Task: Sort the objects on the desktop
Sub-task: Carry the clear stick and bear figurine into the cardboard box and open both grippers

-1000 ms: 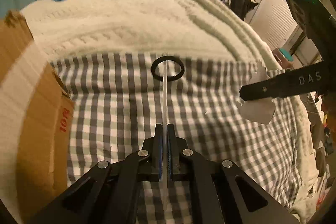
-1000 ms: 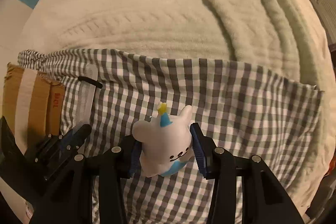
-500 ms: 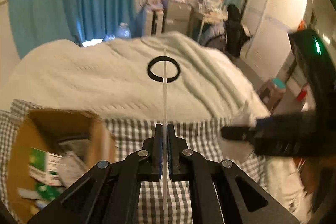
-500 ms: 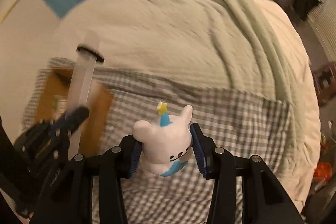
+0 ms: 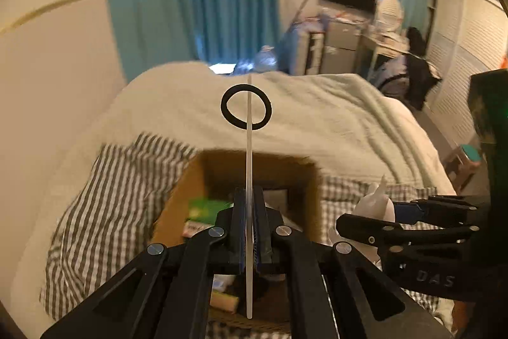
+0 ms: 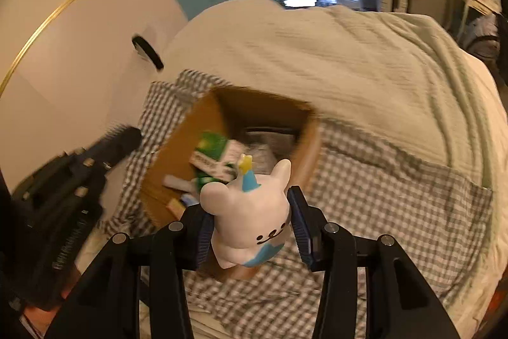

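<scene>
My left gripper (image 5: pixel 250 227) is shut on a thin clear plastic strip (image 5: pixel 249 167) with a black ring (image 5: pixel 246 111) at its far end, held above the open cardboard box (image 5: pixel 177 196). My right gripper (image 6: pixel 250 224) is shut on a white bunny figurine (image 6: pixel 250 212) with a blue hat and yellow star, held over the box's near right rim (image 6: pixel 309 145). The figurine (image 5: pixel 374 202) and the right gripper (image 5: pixel 406 221) show at the right of the left wrist view. The left gripper (image 6: pixel 123 138) shows at the left of the right wrist view, with the ring (image 6: pixel 147 52) above it.
The box holds several small packages, among them a green one (image 6: pixel 211 145). It sits on a grey checked cloth (image 6: pixel 397 196) spread over a cream blanket (image 6: pixel 333 59). A wall stands to the left; curtains, a TV and furniture lie beyond the bed.
Both grippers have lifted and swung left, from over the checked cloth to over the cardboard box. Each still holds its object.
</scene>
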